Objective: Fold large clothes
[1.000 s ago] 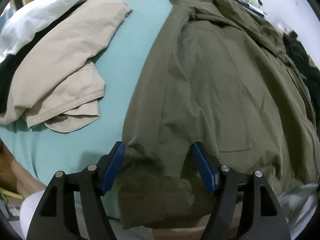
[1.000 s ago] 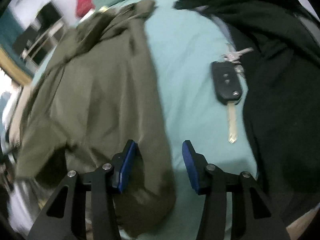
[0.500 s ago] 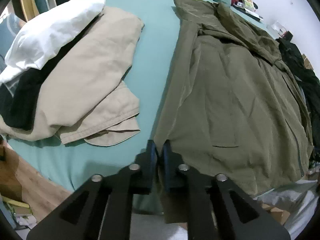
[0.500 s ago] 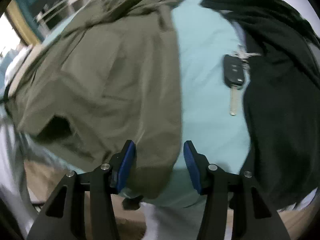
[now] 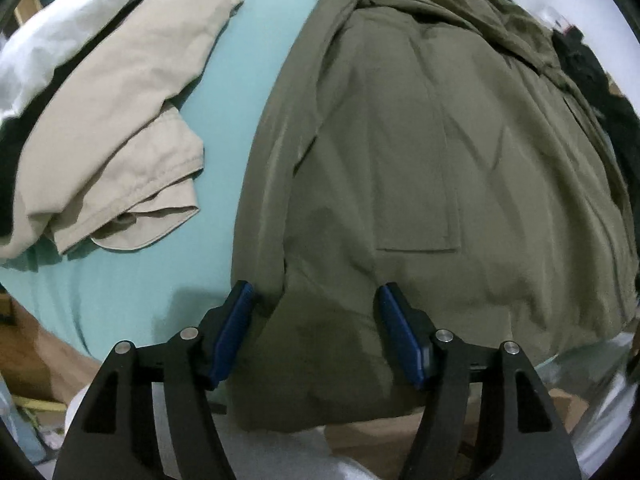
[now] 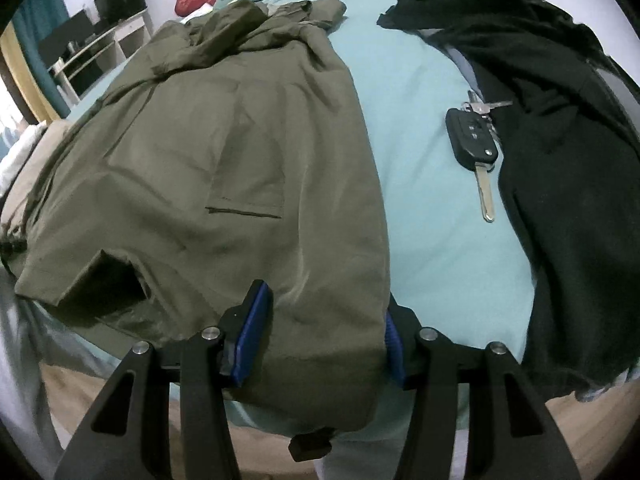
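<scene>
The jacket [image 5: 420, 152] is spread on the bed [image 5: 120, 288], its hem hung over the near edge and cut off below. In the right view, the right finger's blue pad is mostly hidden behind the hem. The left gripper [image 5: 316, 336] is spread wide astride the hem, apparently without grip; half a second ago it was closed. The right gripper [image 6: 324, 328] is likewise wide open around the hem [image 6: 320, 352], as before. A key [image 6: 476, 148] lies beside black clothing [image 6: 572, 184].

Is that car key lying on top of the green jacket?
No, the car key lies on the teal sheet, between the green jacket and black garment.
</scene>
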Tool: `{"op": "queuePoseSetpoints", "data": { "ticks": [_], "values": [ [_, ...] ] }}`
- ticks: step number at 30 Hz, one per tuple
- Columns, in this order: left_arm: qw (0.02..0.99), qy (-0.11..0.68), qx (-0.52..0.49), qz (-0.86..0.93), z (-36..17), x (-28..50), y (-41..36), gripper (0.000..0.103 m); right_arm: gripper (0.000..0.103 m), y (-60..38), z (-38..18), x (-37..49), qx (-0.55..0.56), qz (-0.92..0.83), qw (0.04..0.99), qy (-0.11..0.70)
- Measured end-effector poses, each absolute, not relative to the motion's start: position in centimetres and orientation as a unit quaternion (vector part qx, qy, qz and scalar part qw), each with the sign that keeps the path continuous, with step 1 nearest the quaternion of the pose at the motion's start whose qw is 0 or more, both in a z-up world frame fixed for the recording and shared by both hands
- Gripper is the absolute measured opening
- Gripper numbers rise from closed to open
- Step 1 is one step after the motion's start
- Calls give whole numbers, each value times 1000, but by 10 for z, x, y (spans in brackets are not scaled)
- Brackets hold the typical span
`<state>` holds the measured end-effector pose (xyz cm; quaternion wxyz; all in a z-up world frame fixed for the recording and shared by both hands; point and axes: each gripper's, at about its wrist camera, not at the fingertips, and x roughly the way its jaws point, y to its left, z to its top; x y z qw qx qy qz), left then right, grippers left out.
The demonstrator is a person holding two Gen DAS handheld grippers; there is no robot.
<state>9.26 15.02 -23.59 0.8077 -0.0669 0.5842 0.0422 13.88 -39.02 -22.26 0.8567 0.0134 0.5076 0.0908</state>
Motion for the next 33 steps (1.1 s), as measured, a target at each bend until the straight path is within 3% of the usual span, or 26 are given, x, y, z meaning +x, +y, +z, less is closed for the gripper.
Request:
{"op": "queuePoseSetpoints", "data": {
  "ticks": [3, 4, 5, 7, 11, 13, 33],
  "values": [
    [813, 577, -60, 49, -235, 91, 147, 69, 51, -395, -223, 137, 24, 93, 859, 503],
    [814, 576, -58, 50, -235, 91, 145, 69, 44, -394, -223, 137, 24, 95, 858, 505],
    [816, 573, -57, 49, -236, 91, 141, 69, 29, -393, -221, 137, 25, 101, 856, 506],
    [820, 568, -57, 40, -234, 87, 133, 65, 13, -394, -219, 134, 33, 110, 856, 503],
    [827, 558, -60, 23, -232, 85, 121, 19, 7, -384, -216, 133, 34, 103, 864, 492],
    [832, 550, -65, 23, -229, 84, 122, 12, 6, -383, -207, 130, 41, 100, 873, 476],
    [909, 405, -97, 20, -107, 33, 130, 7, 5, -385, -111, 95, 103, 125, 926, 340]
  ]
}}
